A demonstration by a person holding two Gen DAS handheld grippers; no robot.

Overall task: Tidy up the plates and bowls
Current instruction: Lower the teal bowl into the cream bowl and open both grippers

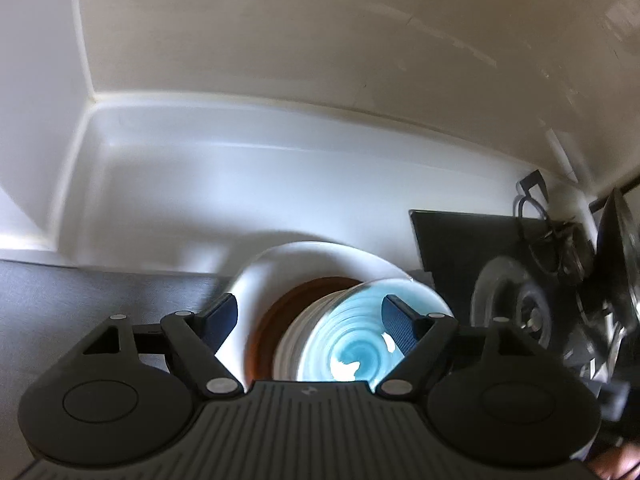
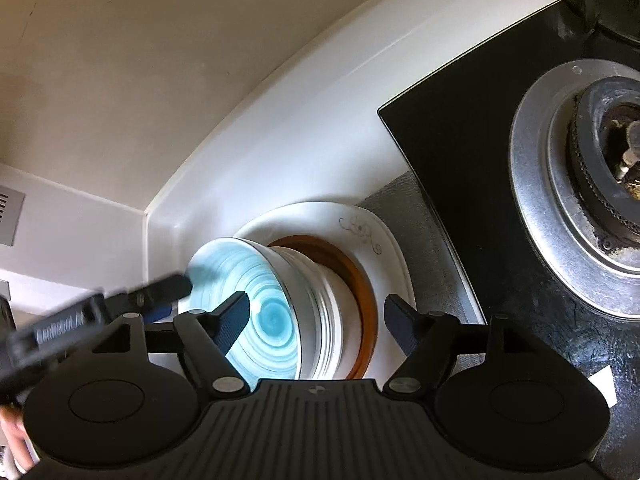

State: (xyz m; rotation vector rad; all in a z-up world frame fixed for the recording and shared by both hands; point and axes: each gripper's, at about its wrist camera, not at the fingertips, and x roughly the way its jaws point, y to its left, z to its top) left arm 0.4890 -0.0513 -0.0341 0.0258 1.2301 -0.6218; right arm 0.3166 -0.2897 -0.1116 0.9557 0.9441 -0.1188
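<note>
A white counter [image 2: 320, 120] meets a cream wall [image 2: 120, 60]; right of it lies a black hob [image 2: 460, 152] with its burner [image 2: 592, 208]. Near the counter's back edge a blue bowl [image 2: 256, 312] tops stacked dishes on a white plate [image 2: 384, 248]. Left gripper [image 1: 310, 328] and right gripper [image 2: 316, 324] gape wide astride the stack, holding nothing.

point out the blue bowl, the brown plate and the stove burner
blue bowl [image 2: 256, 304]: right wrist view, on its swirled inside.
brown plate [image 2: 366, 300]: right wrist view, on its rim.
stove burner [image 2: 552, 184]: right wrist view, on its metal ring.
</note>
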